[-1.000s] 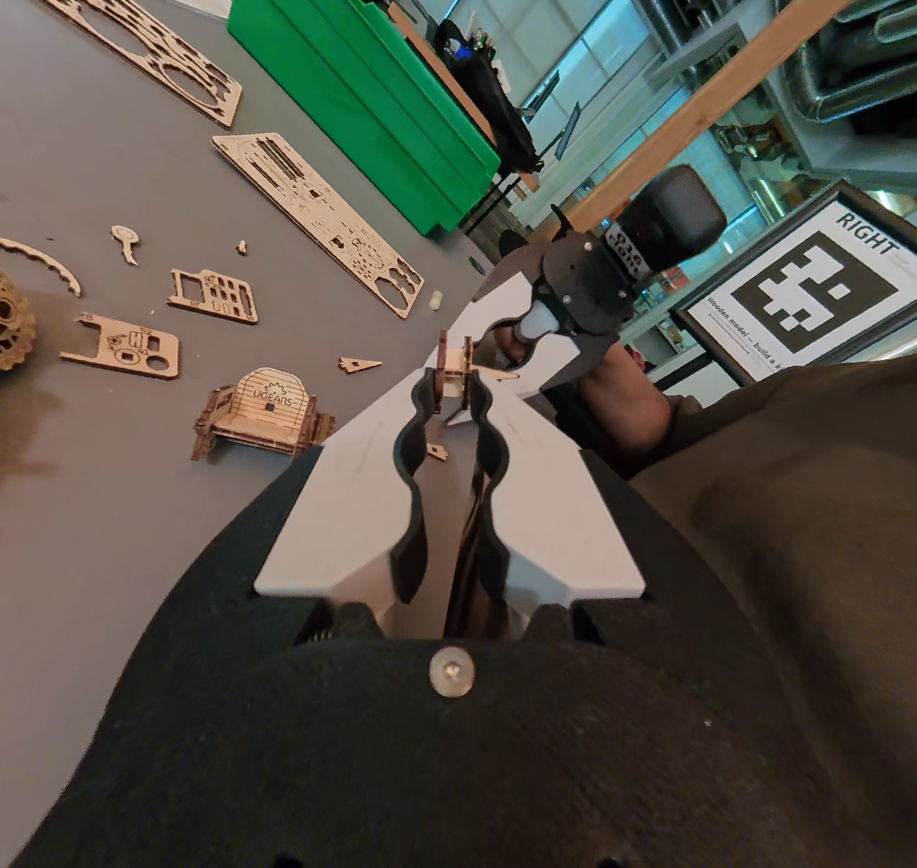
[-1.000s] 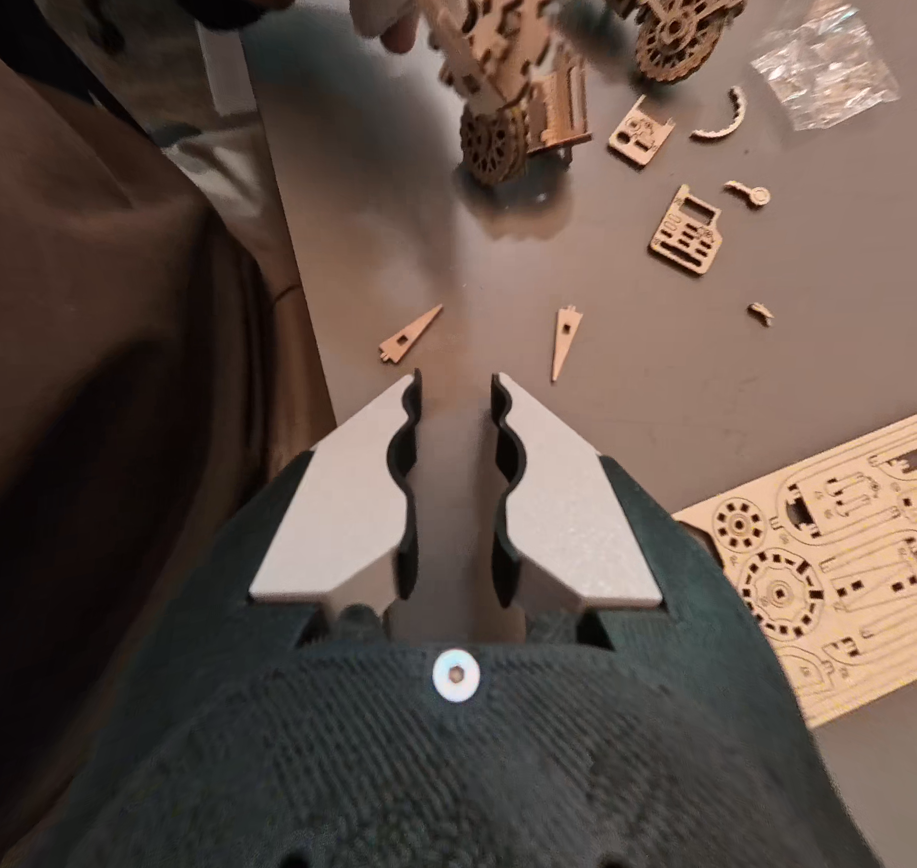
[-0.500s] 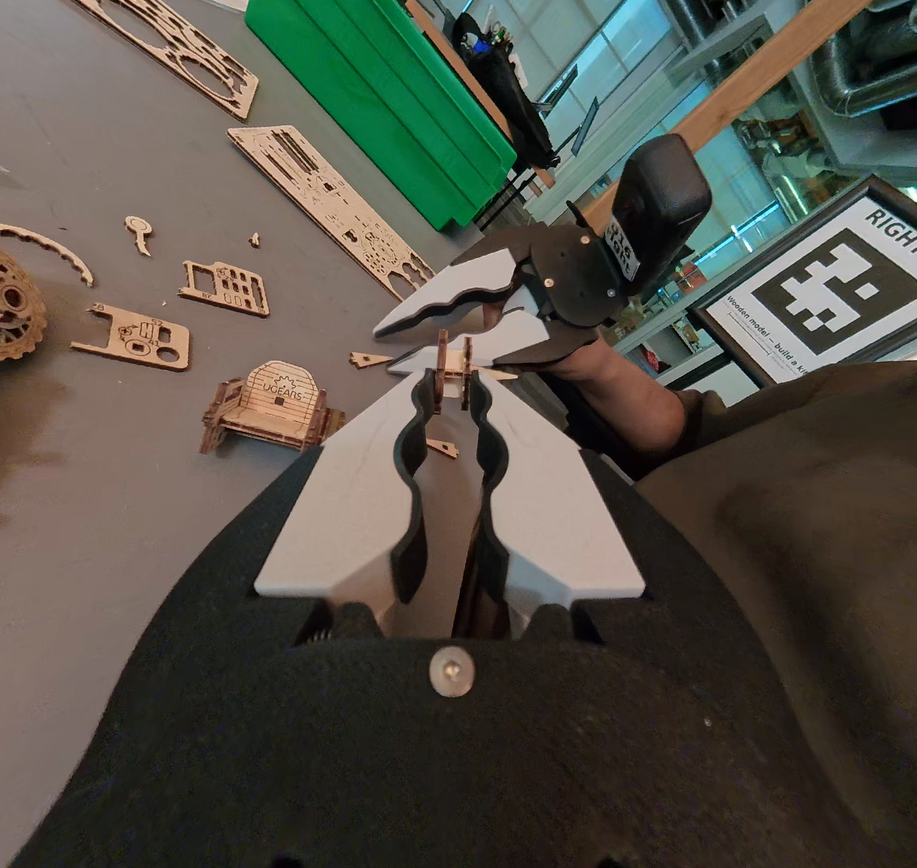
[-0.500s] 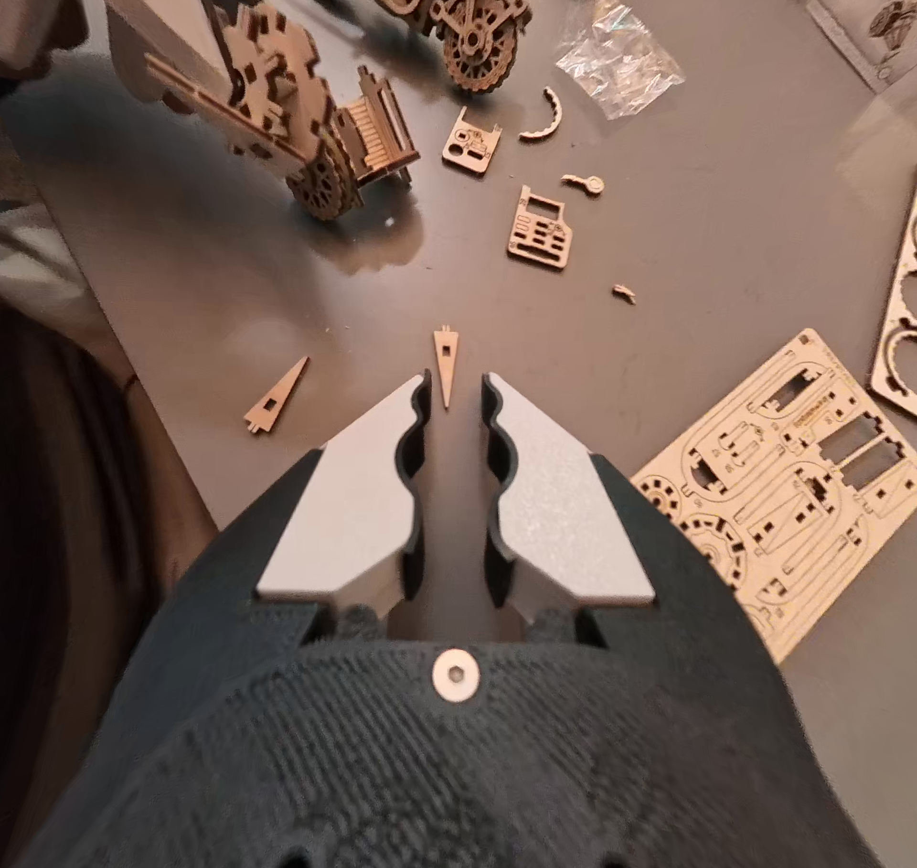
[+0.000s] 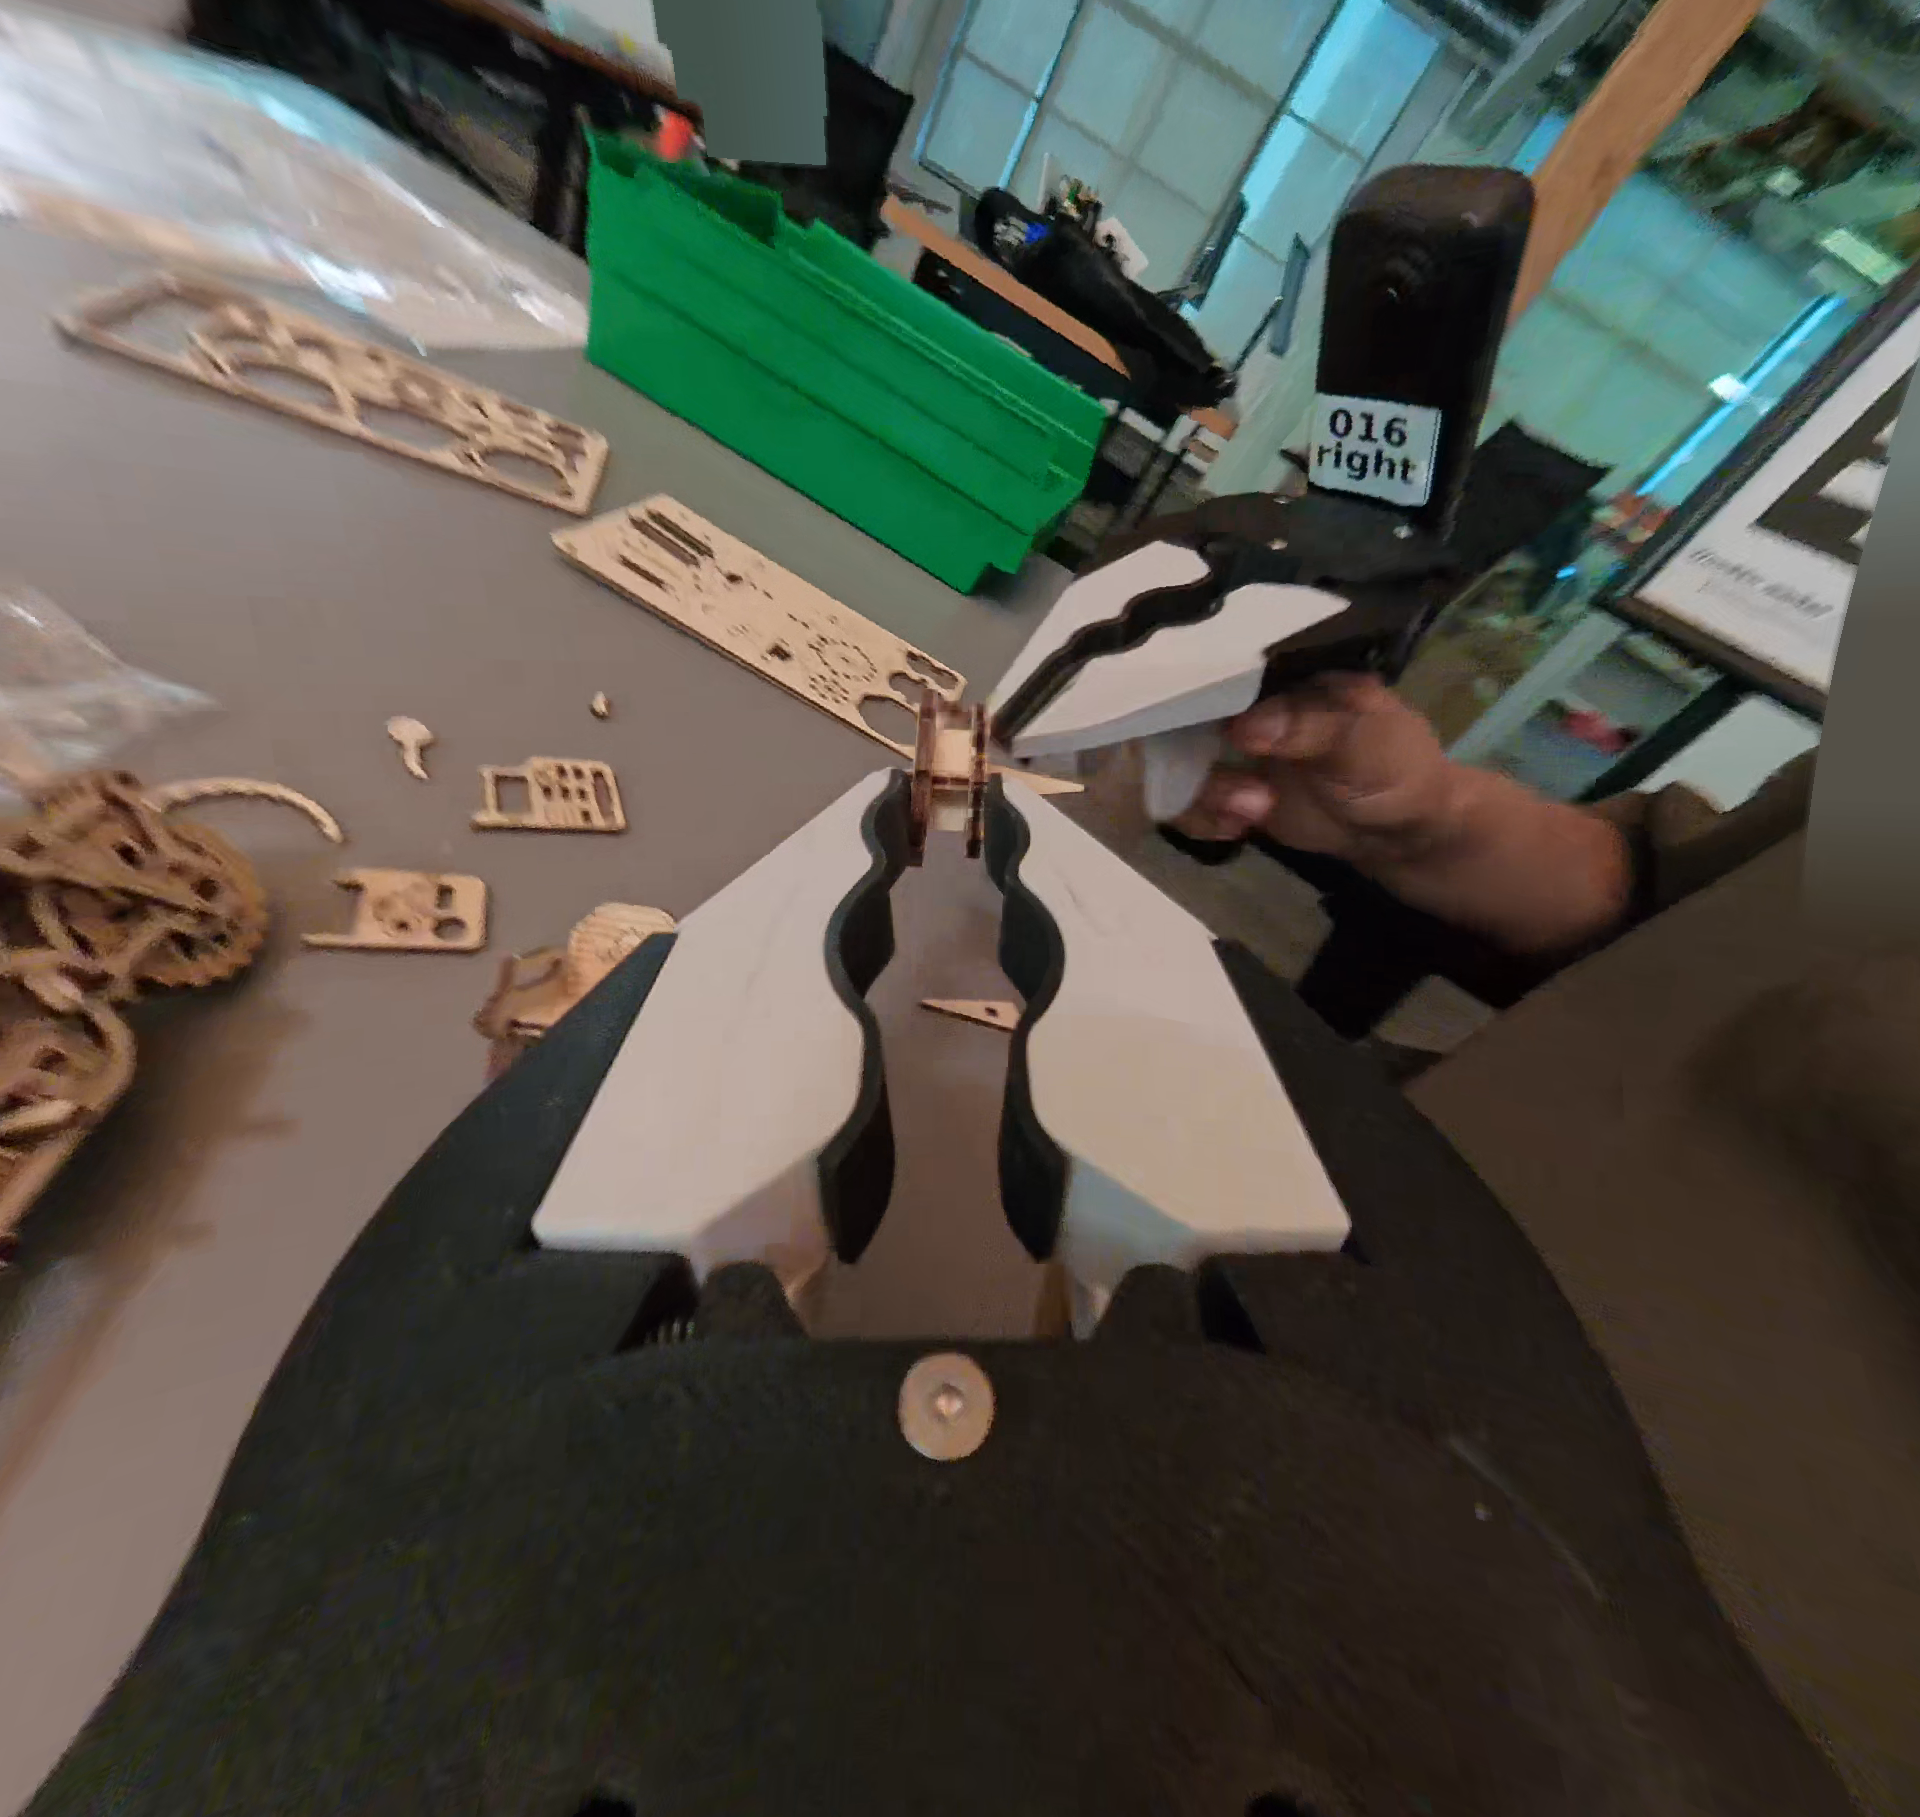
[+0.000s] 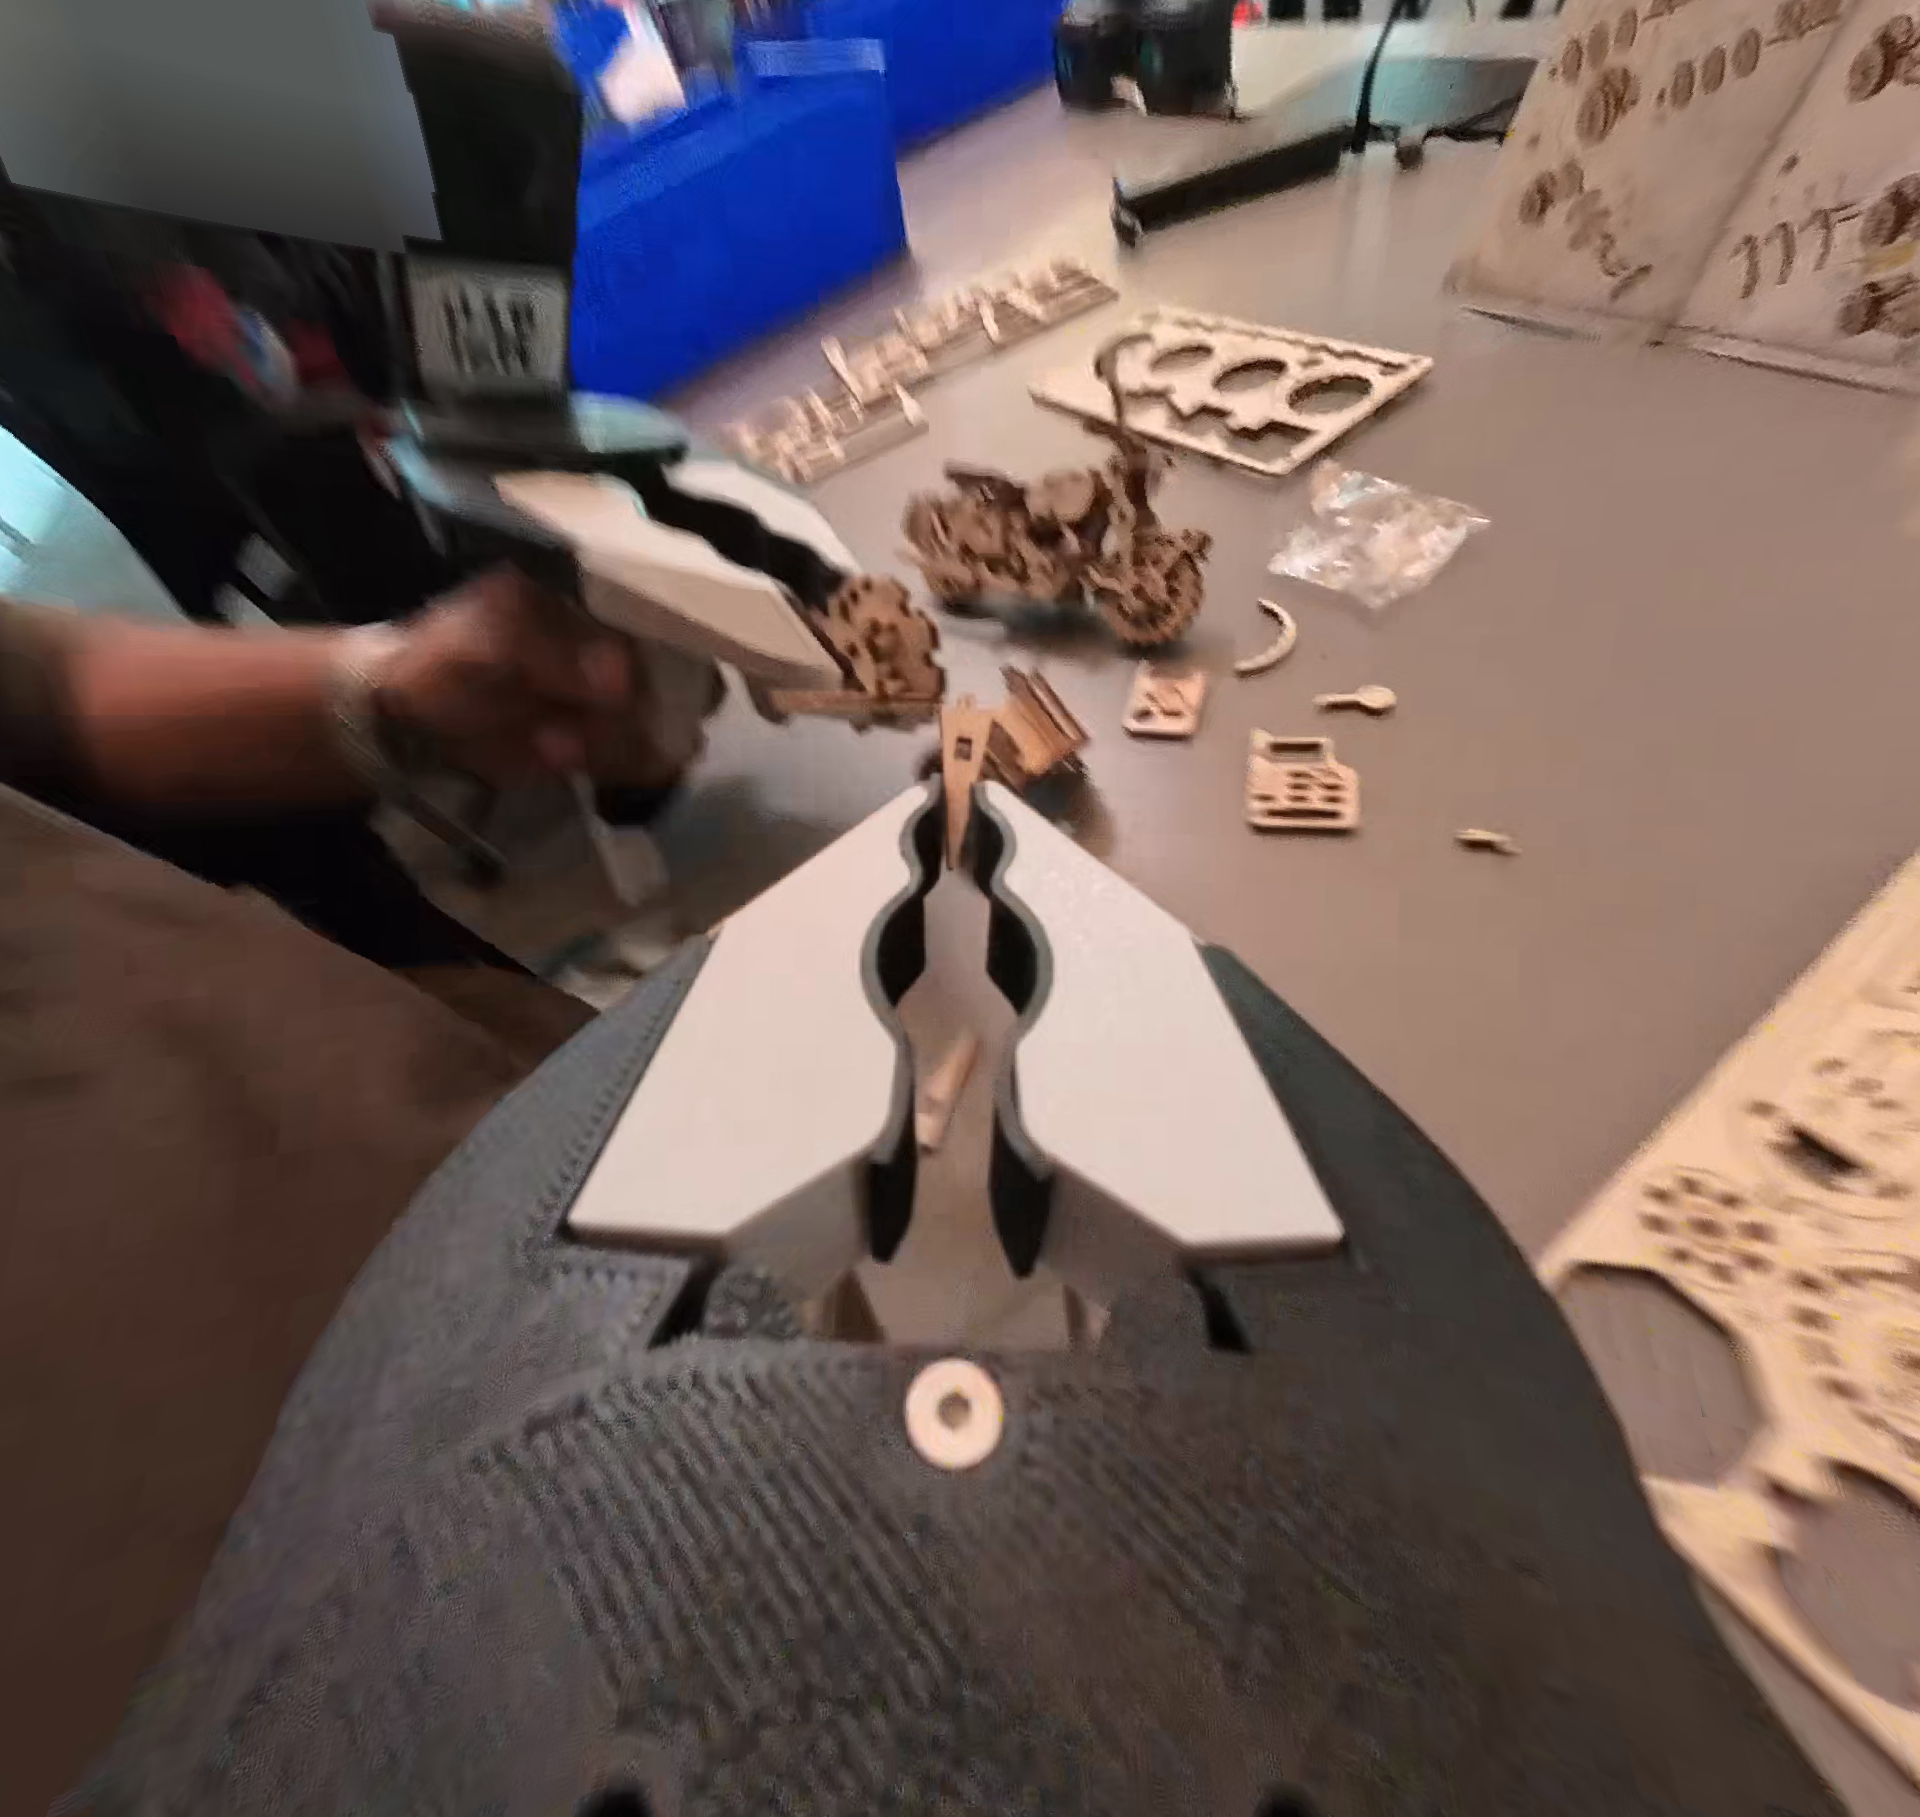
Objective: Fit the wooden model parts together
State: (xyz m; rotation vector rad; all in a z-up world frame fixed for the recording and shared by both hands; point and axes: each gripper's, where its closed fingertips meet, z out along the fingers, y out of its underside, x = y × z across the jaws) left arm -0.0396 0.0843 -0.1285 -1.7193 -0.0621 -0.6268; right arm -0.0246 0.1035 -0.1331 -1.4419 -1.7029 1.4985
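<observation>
My left gripper (image 5: 943,791) is shut on a small wooden gear assembly (image 5: 945,765), held above the grey table (image 5: 208,624). The right wrist view shows it at the left, with the toothed assembly (image 6: 883,640) and a thin strip sticking out of its fingertips. My right gripper (image 6: 954,803) is shut on a thin wooden wedge (image 6: 958,775) that stands upright just below and right of that assembly. In the left wrist view the right gripper (image 5: 1003,728) has its tips right beside the assembly. A second wedge (image 5: 971,1011) lies on the table.
A wooden motorcycle model (image 6: 1049,541) stands further back, with a small bench-like piece (image 6: 1034,739) in front of it. Flat cut-out parts (image 6: 1304,780), punched sheets (image 5: 748,604) and a plastic bag (image 6: 1371,531) lie around. A green bin (image 5: 831,365) stands at the table's back. My two grippers' fingertips are within a few centimetres of each other. It is some 7 centimeters from my left tips to the small bench-like piece (image 6: 1034,739).
My right gripper has closed on the wedge that lay on the table, lifted it and brought it up to the assembly. My left gripper still holds the assembly and has swung level.
</observation>
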